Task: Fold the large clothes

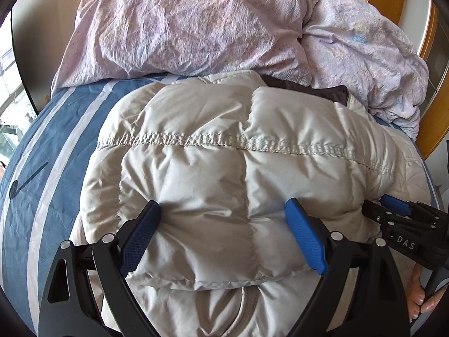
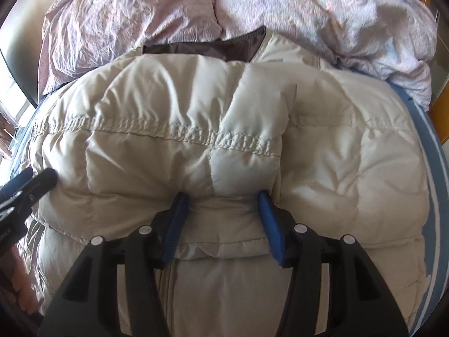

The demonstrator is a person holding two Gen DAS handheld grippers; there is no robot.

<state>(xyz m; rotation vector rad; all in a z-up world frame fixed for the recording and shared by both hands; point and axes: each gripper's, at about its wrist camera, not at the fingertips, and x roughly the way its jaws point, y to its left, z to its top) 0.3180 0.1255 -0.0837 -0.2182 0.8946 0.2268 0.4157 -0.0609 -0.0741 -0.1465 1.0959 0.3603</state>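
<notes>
A cream quilted puffer jacket (image 1: 213,174) lies folded over on the bed, its dark lining (image 1: 308,87) showing at the far edge. My left gripper (image 1: 223,209) is open, its fingers pressed into the folded jacket's near layer. My right gripper (image 2: 223,196) is also open, straddling a fold of the jacket (image 2: 196,146) near its hem. The right gripper shows at the right edge of the left wrist view (image 1: 398,210); the left gripper shows at the left edge of the right wrist view (image 2: 31,182).
A crumpled pink duvet (image 1: 196,25) is piled behind the jacket, also in the right wrist view (image 2: 308,8). A blue sheet with white stripes (image 1: 56,146) covers the bed. A wooden frame (image 1: 429,56) stands at the right.
</notes>
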